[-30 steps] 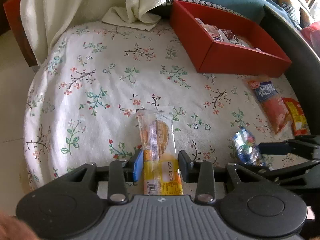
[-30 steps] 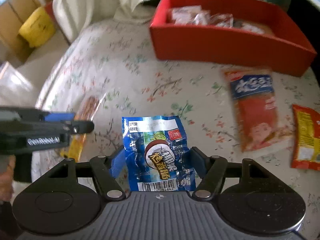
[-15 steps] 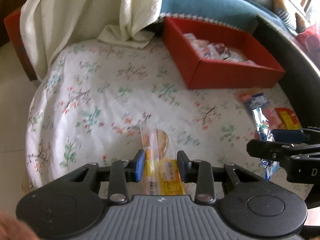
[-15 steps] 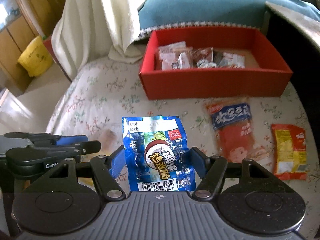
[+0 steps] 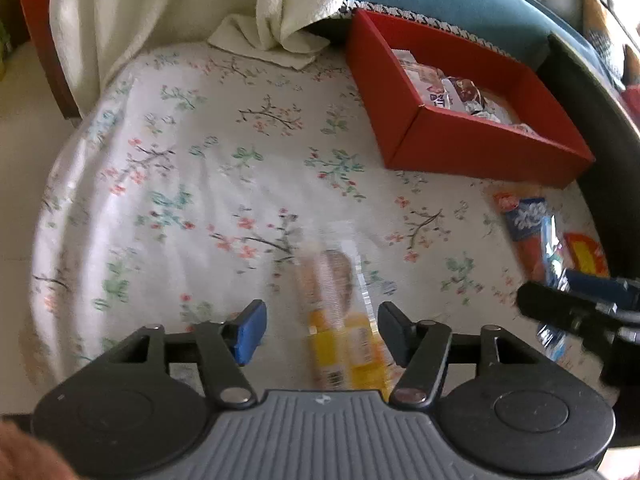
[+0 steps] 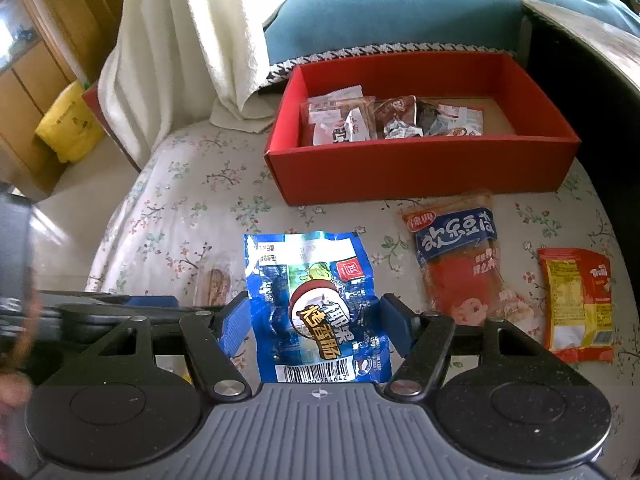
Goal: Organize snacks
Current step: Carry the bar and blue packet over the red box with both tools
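Note:
In the left wrist view my left gripper (image 5: 322, 330) hangs over the floral cloth (image 5: 200, 184) with its jaws opening. A long clear-and-yellow snack pack (image 5: 332, 280) lies blurred between them, and the pads do not press on it. In the right wrist view my right gripper (image 6: 314, 328) is shut on a crinkled blue snack packet (image 6: 316, 304), held above the cloth. A red box (image 6: 420, 172) with several wrapped snacks inside stands at the back. The left gripper (image 6: 160, 306) shows at the left of that view, beside the yellow pack (image 6: 218, 284).
A red-and-blue packet (image 6: 460, 264) and a red-and-yellow packet (image 6: 578, 304) lie on the cloth in front of the box. A white towel (image 6: 192, 40) hangs at the back left, next to a blue cushion (image 6: 400, 12). A dark edge (image 5: 592, 120) borders the right side.
The left jaws, pinched on the yellow pack before, have spread away from it, and the pack now looks blurred. The right gripper has lifted a little with the blue packet.

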`<state>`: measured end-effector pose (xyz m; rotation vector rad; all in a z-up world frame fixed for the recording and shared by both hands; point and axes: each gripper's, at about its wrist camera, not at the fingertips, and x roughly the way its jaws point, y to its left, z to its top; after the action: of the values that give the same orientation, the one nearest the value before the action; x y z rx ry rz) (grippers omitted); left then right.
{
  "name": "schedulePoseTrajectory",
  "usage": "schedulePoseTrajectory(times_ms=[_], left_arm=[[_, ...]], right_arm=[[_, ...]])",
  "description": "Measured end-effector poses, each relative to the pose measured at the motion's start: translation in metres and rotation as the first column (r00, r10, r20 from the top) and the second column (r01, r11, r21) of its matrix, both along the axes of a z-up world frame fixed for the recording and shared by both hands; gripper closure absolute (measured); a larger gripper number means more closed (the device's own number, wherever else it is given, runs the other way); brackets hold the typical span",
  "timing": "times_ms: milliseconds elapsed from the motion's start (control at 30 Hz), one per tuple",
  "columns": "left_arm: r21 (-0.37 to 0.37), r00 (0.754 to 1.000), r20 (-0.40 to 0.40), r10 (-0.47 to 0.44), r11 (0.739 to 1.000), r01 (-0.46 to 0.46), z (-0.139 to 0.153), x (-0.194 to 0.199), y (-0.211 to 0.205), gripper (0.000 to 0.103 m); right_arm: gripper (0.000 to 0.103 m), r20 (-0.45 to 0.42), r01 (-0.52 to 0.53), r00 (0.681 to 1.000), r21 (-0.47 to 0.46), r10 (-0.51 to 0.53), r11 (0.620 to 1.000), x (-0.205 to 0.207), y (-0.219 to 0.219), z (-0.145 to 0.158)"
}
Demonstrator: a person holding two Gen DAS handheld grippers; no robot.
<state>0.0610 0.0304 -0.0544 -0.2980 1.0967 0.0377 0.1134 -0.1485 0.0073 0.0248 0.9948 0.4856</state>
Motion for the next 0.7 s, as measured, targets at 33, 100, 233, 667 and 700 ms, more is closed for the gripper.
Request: schedulePoseTrajectory(times_ms=[33,100,233,667,700], left_arm=[[0.001,1.000,-0.005,0.001,1.000,-0.001,-0.002,0.002,-0.004,0.035],[0.034,1.000,-0.007,-0.005,0.999,0.006,-0.008,0.007,-0.016,0.028],[0.208,0.998,0.026,-0.056,0.977,0.049,-0.011,0.002,-0.042,0.062],[0.224,0.983,0.130,-0.128,0.970,0.097,0.022,-0.016,-0.049,0.084],[0.227,0.981,0.142,-0.131,0.969,0.096,0.025,-0.015,-0.049,0.084]], right_arm=[[0.029,0.003,0.002,1.000,0.003,-0.002,1.000,0.000,-0.001,0.001],[0.029,0.009,0.006,1.000,0.011,-0.006,1.000,-0.001,-0.005,0.004],[0.029,0.023,0.006,1.000,0.011,-0.006,1.000,-0.002,-0.007,0.007],[0.029,0.067,0.059,0.996,0.057,-0.063,0.997,0.006,-0.016,0.021],[0.029,0.071,0.066,0.995,0.062,-0.070,0.996,0.008,-0.017,0.022]])
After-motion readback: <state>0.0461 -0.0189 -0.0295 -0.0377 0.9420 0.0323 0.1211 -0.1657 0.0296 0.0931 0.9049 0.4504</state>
